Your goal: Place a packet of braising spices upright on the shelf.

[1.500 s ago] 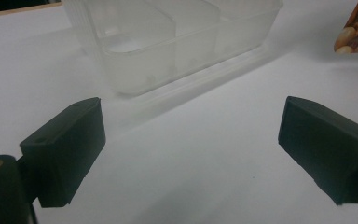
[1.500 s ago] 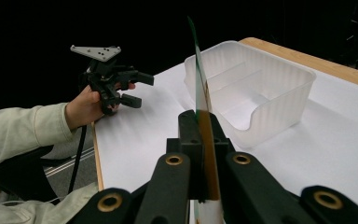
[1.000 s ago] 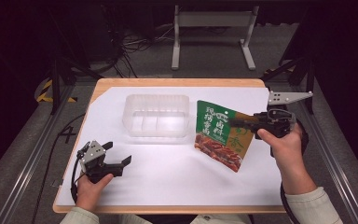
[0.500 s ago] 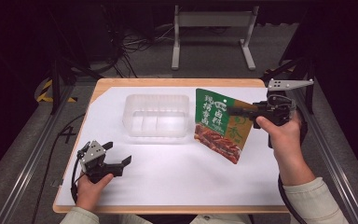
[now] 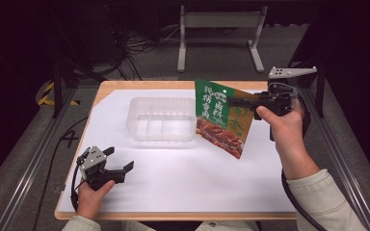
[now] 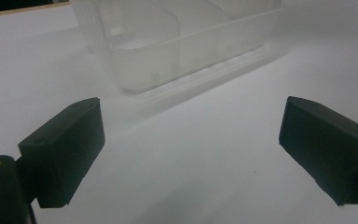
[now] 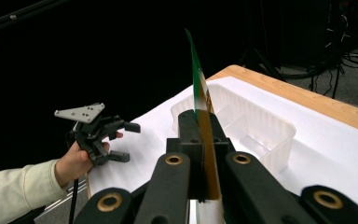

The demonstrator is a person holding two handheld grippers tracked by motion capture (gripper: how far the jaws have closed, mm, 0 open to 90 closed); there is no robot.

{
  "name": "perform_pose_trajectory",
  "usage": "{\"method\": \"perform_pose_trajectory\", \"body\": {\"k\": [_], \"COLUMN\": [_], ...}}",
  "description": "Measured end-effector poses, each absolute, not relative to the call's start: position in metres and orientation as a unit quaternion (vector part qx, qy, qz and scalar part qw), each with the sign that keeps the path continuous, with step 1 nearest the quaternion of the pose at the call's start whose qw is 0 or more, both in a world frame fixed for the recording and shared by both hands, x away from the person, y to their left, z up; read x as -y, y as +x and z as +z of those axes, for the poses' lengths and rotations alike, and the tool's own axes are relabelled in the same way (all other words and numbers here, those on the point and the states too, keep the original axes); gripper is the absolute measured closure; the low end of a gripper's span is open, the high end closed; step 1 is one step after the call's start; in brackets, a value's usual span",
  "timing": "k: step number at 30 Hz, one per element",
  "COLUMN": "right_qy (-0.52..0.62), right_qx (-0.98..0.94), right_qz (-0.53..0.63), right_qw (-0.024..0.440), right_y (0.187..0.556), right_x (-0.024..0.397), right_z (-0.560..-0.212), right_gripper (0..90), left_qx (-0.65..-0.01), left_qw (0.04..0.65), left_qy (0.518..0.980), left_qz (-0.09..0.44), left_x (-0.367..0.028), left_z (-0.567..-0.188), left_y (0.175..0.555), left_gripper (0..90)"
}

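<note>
A green and brown food pouch (image 5: 224, 117) hangs in the air right of a clear plastic tray (image 5: 162, 119), above the white table cover. My right gripper (image 5: 235, 102) is shut on the pouch's upper right part. In the right gripper view the pouch (image 7: 199, 100) stands edge-on between the closed jaws, with the tray (image 7: 242, 123) beyond it. My left gripper (image 5: 121, 160) rests open near the table's front left corner, nothing between its jaws. In the left gripper view the tray (image 6: 177, 39) lies ahead of the two spread fingers (image 6: 67, 140).
The tray is divided into compartments and looks empty. The wooden table edge (image 5: 139, 84) frames the white cover (image 5: 188, 178). A metal stand (image 5: 220, 30) and cables lie on the floor behind the table. Rails run along both sides.
My right gripper has lifted the pouch higher and carried it slightly left toward the tray. The left gripper has stayed where it was.
</note>
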State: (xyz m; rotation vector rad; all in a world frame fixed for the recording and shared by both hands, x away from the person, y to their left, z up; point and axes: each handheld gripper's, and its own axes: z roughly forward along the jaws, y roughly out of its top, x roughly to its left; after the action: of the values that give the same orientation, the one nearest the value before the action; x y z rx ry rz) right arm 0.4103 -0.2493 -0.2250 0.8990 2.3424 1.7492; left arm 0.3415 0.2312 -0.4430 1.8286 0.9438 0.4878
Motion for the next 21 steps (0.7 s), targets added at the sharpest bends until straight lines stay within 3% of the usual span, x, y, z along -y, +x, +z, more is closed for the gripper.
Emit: {"method": "perform_pose_trajectory", "body": {"k": [21], "right_qy": [0.301], "right_qx": [-0.75], "right_qz": [0.588], "right_qw": [0.035], "right_y": [0.441], "right_x": [0.215], "right_z": [-0.21], "right_gripper": [90.0], "left_qx": [-0.387], "left_qw": [0.494], "left_qy": [0.753], "left_qz": [0.2], "left_x": [-0.23], "left_z": [-0.443], "left_y": [0.342], "left_gripper": [7.6]}}
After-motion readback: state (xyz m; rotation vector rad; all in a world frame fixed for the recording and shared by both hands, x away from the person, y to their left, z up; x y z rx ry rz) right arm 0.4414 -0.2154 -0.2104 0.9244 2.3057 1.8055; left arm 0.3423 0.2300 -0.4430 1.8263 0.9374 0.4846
